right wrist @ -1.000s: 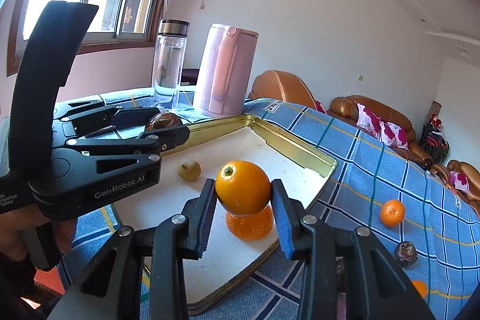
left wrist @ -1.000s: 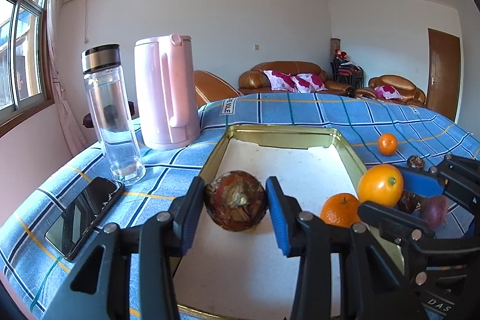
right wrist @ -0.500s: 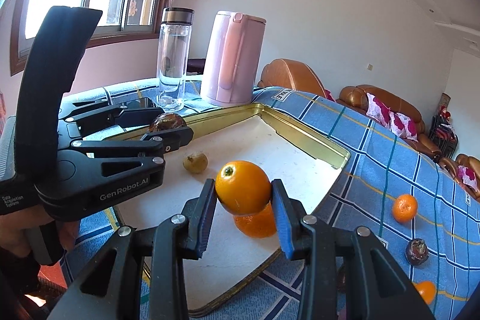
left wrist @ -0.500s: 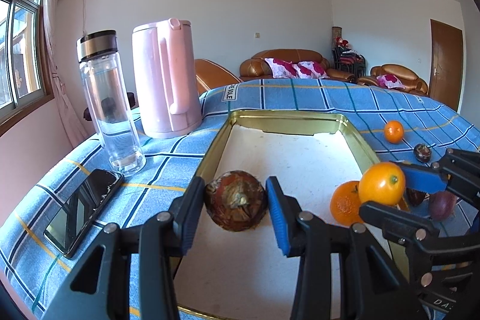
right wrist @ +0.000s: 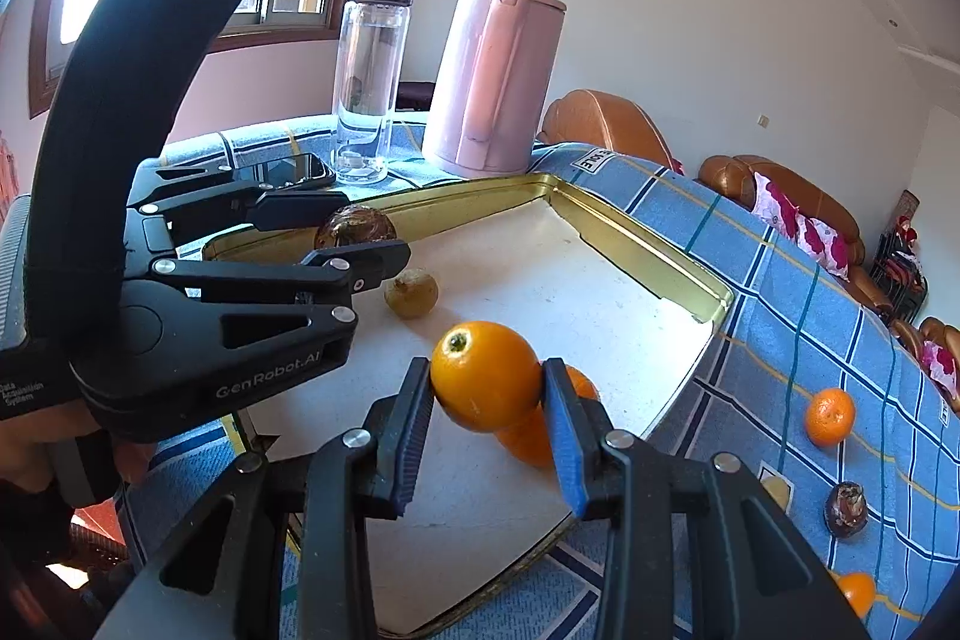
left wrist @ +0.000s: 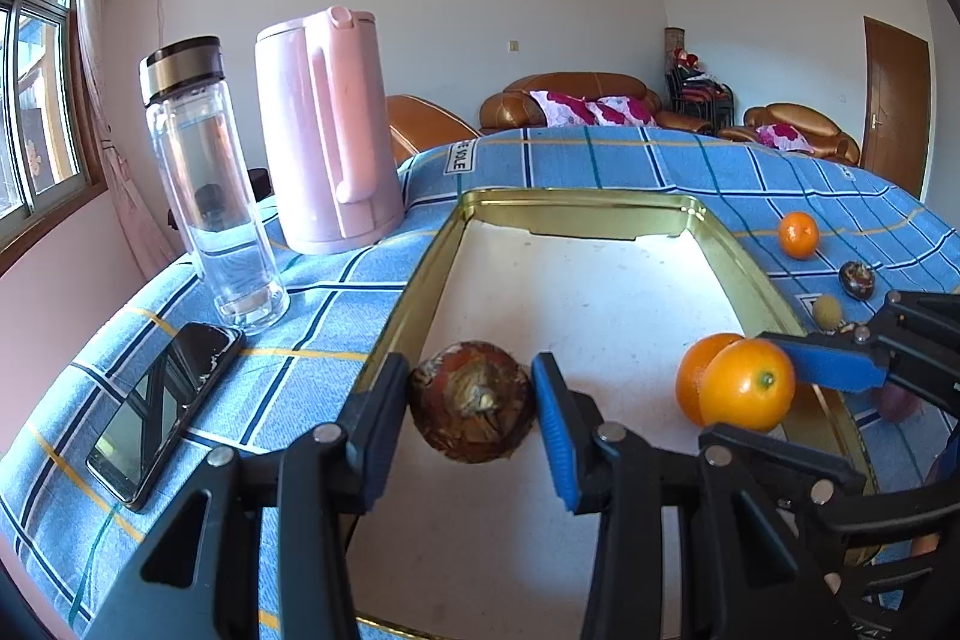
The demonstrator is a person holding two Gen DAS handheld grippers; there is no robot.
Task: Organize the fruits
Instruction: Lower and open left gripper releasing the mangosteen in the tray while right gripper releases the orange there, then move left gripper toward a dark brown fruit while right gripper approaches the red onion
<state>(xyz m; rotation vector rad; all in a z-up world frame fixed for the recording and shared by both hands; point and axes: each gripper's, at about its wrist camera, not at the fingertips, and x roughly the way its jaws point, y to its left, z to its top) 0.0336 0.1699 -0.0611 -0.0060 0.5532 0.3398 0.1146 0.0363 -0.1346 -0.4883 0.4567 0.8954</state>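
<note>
The table [left wrist: 750, 166], under its blue checked cloth, carries the gold-rimmed tray [left wrist: 414, 292] with pink kettle [left wrist: 327, 130] and glass bottle [left wrist: 210, 196] at its ten o'clock; the step in hand is carrying fruit in, and both loads hang above the white tray floor; the left gripper [left wrist: 472, 403] is clamped on a brown mottled fruit [left wrist: 472, 409], the right gripper [right wrist: 489, 385] on an orange [right wrist: 485, 375] just over a tangerine [right wrist: 534, 439] already lying there; next, I judge, each lowers and releases without knocking that tangerine; against a second ago, the cameras have tipped slightly and the grips match; loose fruit [right wrist: 830, 415] waits at three o'clock.
</note>
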